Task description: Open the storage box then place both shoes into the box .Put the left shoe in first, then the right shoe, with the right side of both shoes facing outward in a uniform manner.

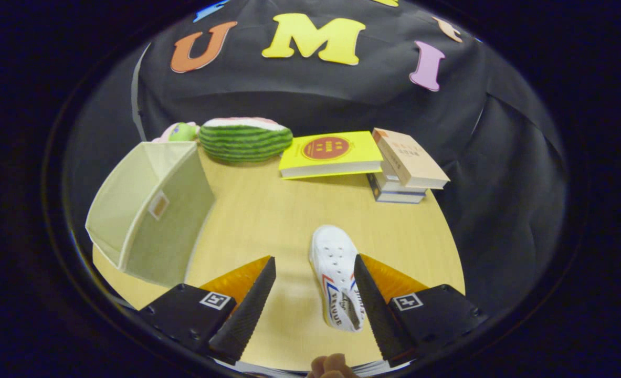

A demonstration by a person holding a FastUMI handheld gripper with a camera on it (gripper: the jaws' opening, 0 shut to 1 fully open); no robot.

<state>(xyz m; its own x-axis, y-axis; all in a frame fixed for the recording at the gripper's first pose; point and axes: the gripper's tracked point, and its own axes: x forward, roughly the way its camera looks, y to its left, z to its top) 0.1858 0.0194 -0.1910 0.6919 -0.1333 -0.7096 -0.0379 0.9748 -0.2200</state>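
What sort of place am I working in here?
Likely a staged recording booth, not a home: a wooden table backed by black cloth, with props such as books and a watermelon cushion. The open gripper has its fingers around a white shoe.

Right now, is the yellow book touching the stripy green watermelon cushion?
Cannot tell. In the gripper view the flat yellow book and the striped green watermelon cushion meet at their edges with no table showing between them, but overlap could hide a gap. The open gripper straddles a white canvas shoe.
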